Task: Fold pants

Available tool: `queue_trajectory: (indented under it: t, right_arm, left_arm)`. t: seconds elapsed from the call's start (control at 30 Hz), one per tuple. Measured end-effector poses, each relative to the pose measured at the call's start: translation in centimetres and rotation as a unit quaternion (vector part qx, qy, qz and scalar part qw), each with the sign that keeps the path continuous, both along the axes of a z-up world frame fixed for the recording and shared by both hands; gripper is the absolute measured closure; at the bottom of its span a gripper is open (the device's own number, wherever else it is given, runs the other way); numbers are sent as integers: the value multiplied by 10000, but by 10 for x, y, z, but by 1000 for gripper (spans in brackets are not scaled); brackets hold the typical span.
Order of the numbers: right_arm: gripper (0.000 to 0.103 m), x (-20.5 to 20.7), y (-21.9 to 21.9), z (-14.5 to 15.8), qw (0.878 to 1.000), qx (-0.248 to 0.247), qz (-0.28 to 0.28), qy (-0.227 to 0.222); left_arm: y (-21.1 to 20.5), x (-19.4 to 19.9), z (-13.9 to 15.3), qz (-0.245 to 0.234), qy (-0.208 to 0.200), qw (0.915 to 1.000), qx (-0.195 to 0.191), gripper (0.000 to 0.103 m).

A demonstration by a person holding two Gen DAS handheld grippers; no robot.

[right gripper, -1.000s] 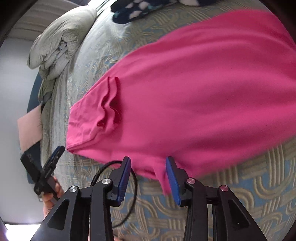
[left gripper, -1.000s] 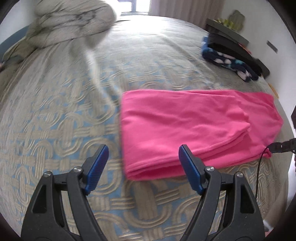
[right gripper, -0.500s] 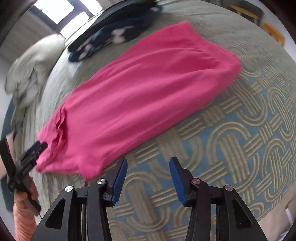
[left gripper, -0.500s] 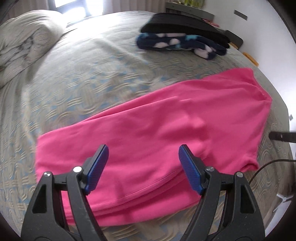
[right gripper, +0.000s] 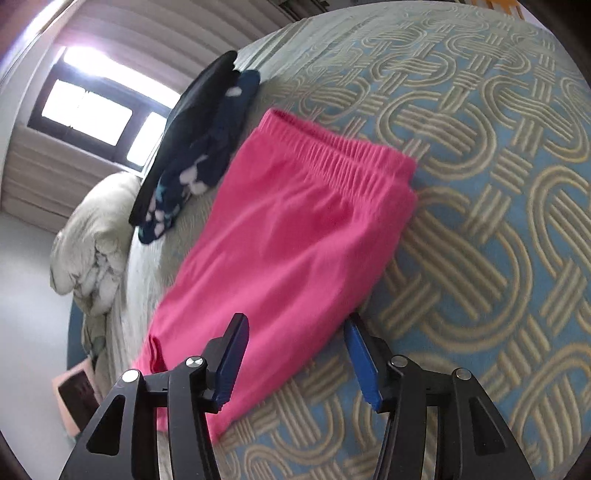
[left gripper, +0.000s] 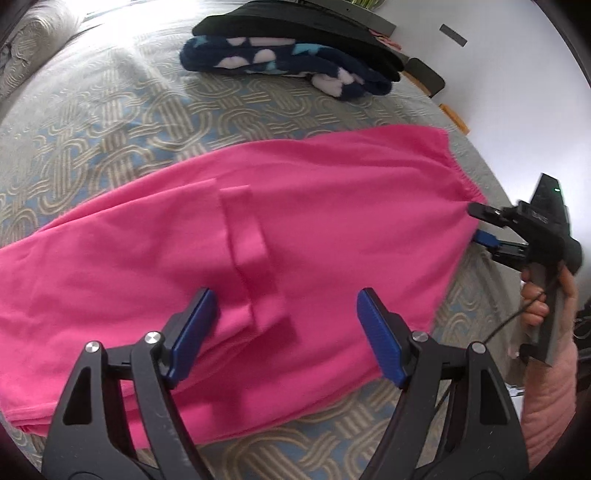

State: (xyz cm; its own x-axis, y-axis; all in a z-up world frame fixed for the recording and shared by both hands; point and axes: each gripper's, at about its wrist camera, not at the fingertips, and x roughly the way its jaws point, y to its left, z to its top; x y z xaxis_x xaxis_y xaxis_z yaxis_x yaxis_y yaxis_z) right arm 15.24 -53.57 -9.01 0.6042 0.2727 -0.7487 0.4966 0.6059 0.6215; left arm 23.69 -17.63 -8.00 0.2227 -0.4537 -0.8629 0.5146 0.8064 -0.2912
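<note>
— Hanging over the bed, the left gripper [left gripper: 286, 334] has its blue pads spread wide with nothing pressed between them, right?

— Yes. Just ahead of and under its fingers lie the pink pants [left gripper: 258, 240], folded lengthwise, with a narrow fold of fabric running toward the gap between the jaws.

— And the right gripper [right gripper: 295, 356]?

— Its jaws are opening; the near edge of the pants lies below the gap, but the pads do not press on it. The elastic waistband [right gripper: 340, 155] lies further ahead of it.

— What is beyond the pants?

— Patterned bedspread [right gripper: 498, 184] all around, then a navy spotted fleece garment [left gripper: 280, 61] with a black one [left gripper: 295, 27] beside it. Farthest off, to the right gripper's left, a rumpled pale duvet [right gripper: 94, 240].
</note>
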Motion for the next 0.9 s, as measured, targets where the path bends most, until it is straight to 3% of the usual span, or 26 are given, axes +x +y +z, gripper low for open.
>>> queue_trajectory:
  t: [0.4,0.47,0.53,0.7,0.9]
  right_arm:
    - [48,8,-27,-4,9983,42,-524,-255]
    - [55,16,-22,-1,9985,-226,-470,-182]
    - [90,22,-17,3,9965,-699,-449,66]
    - [94,22,-12,14,9941,-1024,-362,27]
    - [96,32,14,50,9843,-1747,-39,-229]
  left_arm:
    - [-10,-4,-4,-87,-165,9993,339,24]
    - [-11,-3,-5,-99,-182,9991,364,24]
    - [-12,-1,-5,-86,-165,9992,363,24]
    - [-9,3,-2,-10,-47,9997,237,24]
    - [6,9,5,157,58,9999,44,24]
